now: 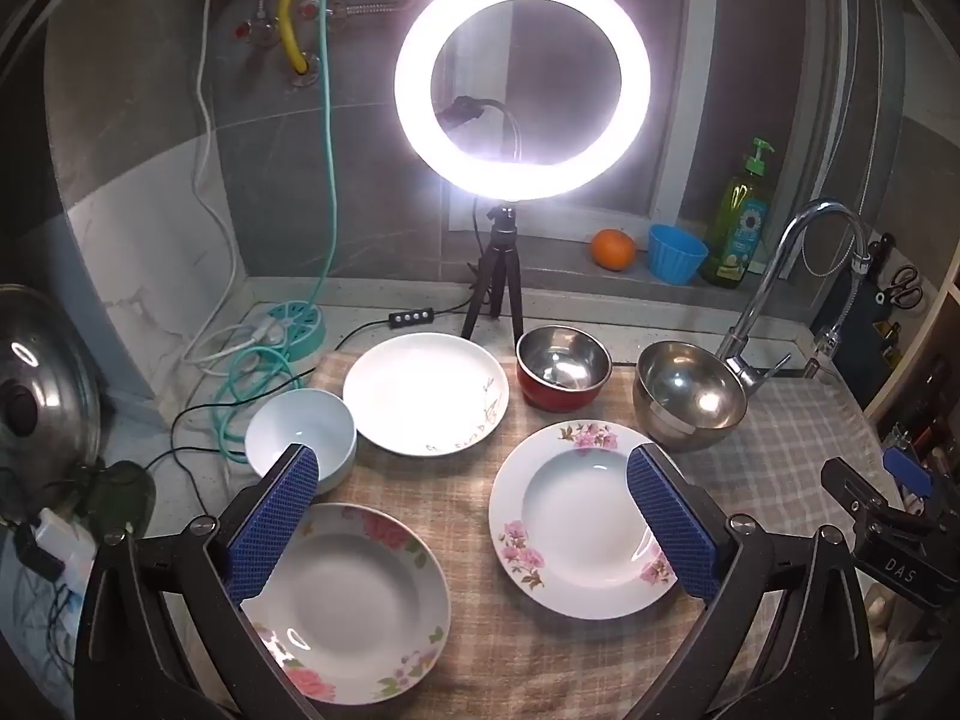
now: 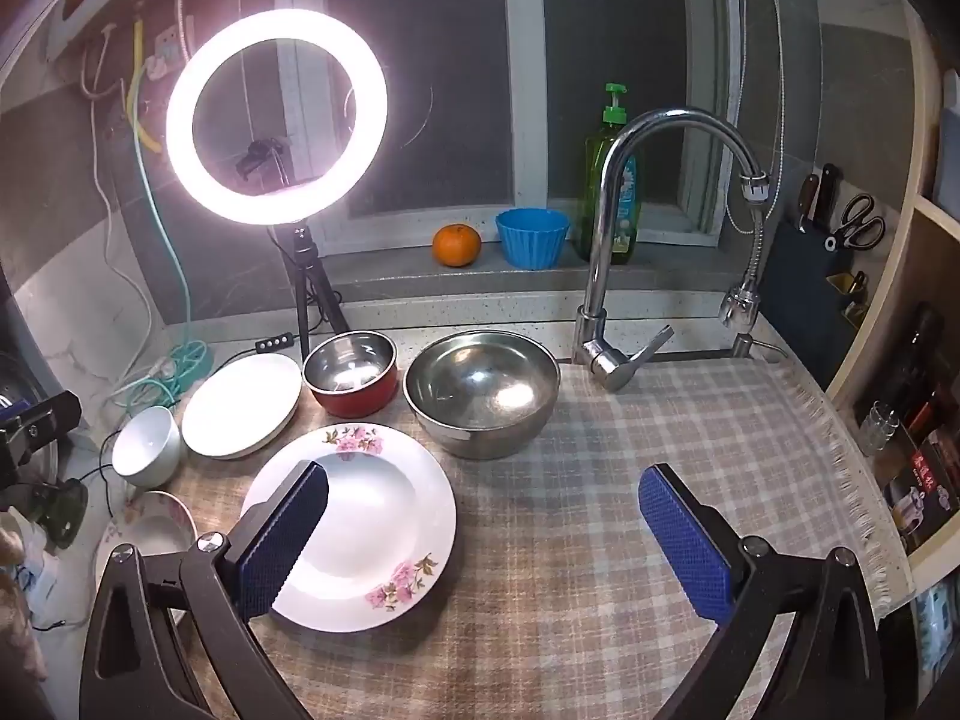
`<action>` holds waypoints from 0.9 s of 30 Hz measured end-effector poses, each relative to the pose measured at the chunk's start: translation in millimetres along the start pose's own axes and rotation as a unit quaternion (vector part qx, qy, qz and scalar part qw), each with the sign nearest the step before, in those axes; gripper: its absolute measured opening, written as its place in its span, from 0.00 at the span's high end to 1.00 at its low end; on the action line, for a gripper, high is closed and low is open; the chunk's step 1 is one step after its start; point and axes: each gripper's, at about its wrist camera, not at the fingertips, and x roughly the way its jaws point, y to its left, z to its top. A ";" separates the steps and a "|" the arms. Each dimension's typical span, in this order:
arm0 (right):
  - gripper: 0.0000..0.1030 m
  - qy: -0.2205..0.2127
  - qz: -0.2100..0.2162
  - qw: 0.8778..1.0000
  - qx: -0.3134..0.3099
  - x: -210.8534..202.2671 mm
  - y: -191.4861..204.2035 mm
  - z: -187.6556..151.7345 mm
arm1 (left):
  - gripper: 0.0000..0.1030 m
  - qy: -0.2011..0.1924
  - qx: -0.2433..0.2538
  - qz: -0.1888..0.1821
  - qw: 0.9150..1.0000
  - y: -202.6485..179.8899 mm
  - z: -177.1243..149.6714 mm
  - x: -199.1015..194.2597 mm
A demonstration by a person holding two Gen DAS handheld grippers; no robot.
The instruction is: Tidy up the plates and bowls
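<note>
Pink-flowered plate (image 2: 360, 516) beneath right gripper (image 2: 483, 546)

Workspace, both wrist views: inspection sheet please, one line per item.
Surface: checked cloth over the counter, dishes on it.
Job's things: three plates, pink-flower plate, red-flower plate, plain plate; three bowls, white bowl, red-sided steel bowl, large steel bowl. All separate, none stacked.
Clutter: orange, blue cup, soap bottle on the sill.
Grippers: left gripper open, empty; right gripper open, empty.
Cables: teal and black cords coiled left of cloth.
Surroundings: ring light, faucet, pot lid.
</note>
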 end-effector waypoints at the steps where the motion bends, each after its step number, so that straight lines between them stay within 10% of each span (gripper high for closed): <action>1: 0.00 0.002 0.001 1.000 0.002 0.3 -0.6 -0.6 | 0.01 -0.001 0.001 -0.001 1.000 -1.1 0.0 0.0; 27: 0.00 0.018 -0.018 1.000 0.010 3.5 -2.7 5.1 | 0.01 0.005 -0.005 -0.006 1.000 -1.2 -5.8 10.1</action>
